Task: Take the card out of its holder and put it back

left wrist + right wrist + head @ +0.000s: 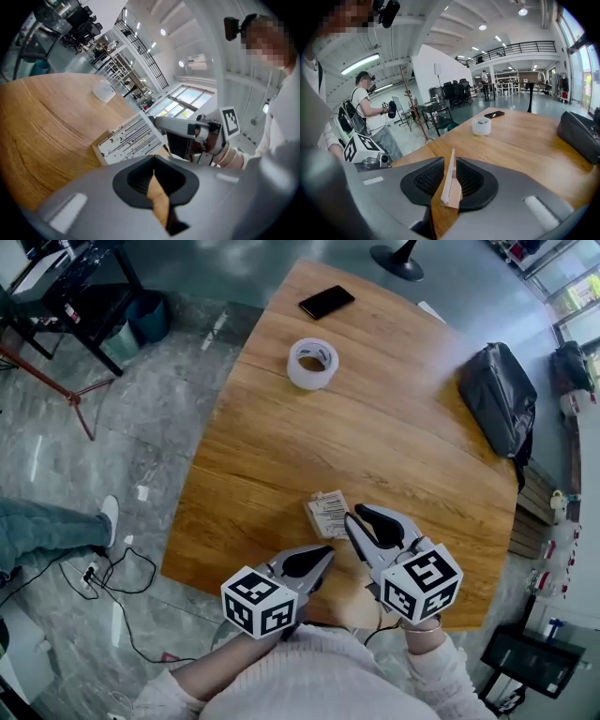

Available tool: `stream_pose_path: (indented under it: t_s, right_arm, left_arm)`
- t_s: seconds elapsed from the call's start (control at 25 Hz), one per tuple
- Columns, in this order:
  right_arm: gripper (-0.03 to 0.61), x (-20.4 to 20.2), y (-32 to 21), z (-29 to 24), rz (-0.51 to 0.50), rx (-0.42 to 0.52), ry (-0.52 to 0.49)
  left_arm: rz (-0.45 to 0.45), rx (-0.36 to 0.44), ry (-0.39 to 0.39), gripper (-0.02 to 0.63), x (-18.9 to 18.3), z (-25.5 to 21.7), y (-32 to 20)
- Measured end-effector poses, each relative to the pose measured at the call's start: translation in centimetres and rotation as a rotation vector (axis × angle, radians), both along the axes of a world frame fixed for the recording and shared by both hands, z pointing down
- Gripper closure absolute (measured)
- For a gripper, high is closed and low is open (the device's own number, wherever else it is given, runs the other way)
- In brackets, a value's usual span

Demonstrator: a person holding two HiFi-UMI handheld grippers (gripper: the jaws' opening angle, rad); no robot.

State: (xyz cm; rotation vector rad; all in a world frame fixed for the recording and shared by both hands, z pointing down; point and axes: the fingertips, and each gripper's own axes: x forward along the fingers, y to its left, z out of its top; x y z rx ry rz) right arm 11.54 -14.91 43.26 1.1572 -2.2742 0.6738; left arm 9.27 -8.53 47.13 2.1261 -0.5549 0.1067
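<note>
Right gripper view shows your right gripper with jaws pinched on the thin white printed card in its tan wooden holder, probably steadying it, while your left gripper waits beside the card, jaws together and empty.

Broad bare stretch of table at the middle, free for passage. Obstructions: tape roll and phone toward the far end, black bag at the right edge, card near the front edge
</note>
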Motion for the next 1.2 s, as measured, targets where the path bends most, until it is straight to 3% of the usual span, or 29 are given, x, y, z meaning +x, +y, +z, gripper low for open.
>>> stream_pose_path:
  t_s: [0.36, 0.84, 1.2]
  right_arm:
    - [0.494, -0.6, -0.7, 1.4, -0.051, -0.065, 0.033]
    - [0.565, -0.6, -0.5, 2.0, -0.017, -0.085, 0.053]
    - [0.565, -0.4, -0.5, 1.1, 0.011, -0.075, 0.05]
  left_arm:
    - [-0.026, -0.036, 0.017, 0.606, -0.4, 1.1, -0.9]
    - [-0.068, -0.03, -0.002, 0.606, -1.8, 1.4, -1.2]
    - [-0.06, -0.009, 0.005, 0.606, -1.8, 0.8, -1.0]
